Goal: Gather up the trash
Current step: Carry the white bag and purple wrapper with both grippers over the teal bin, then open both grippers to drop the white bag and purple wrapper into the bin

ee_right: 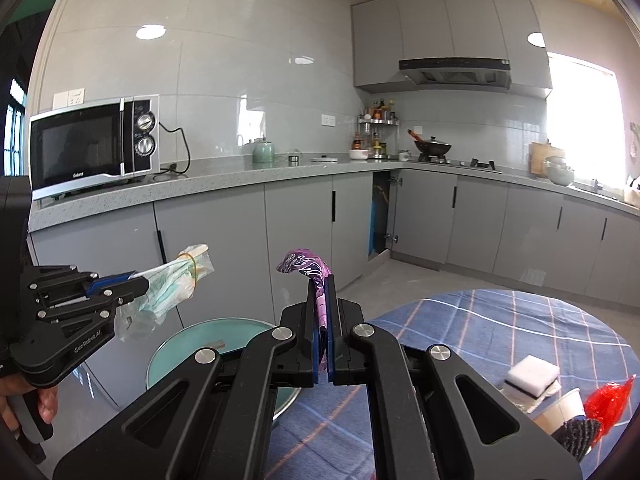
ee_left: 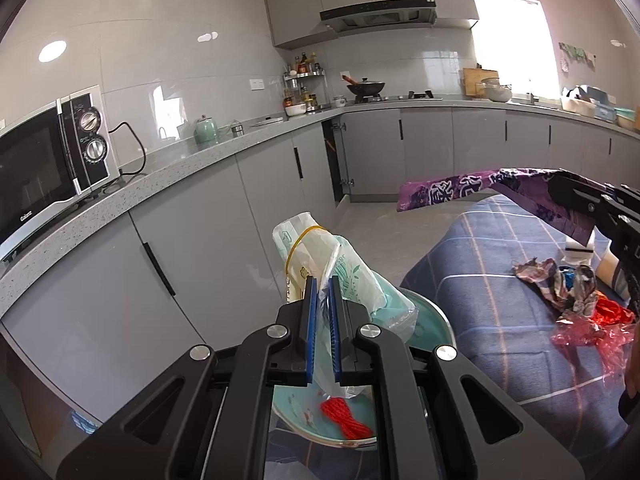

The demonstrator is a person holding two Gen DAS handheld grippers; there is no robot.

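My left gripper (ee_left: 324, 280) is shut on a pale green and white plastic bag (ee_left: 320, 248) bound with a yellow rubber band. It hangs over a teal basin (ee_left: 434, 320) with a red bundle (ee_left: 346, 416) inside. My right gripper (ee_right: 321, 280) is shut on a crumpled purple printed wrapper (ee_right: 304, 264), held above the blue plaid table (ee_right: 480, 320). In the right wrist view the left gripper (ee_right: 136, 278) holds its bag (ee_right: 176, 280) above the basin (ee_right: 180, 344). In the left wrist view the right gripper (ee_left: 560, 180) and its wrapper (ee_left: 460, 190) come in from the right.
On the table lie a heap of crumpled wrappers (ee_left: 560, 284), red plastic film (ee_left: 592, 332), a white sponge (ee_right: 530, 376) and a paper cup (ee_right: 560, 408). A grey counter with a microwave (ee_right: 92, 144) runs along the wall behind. One lower cabinet door (ee_right: 380, 216) stands ajar.
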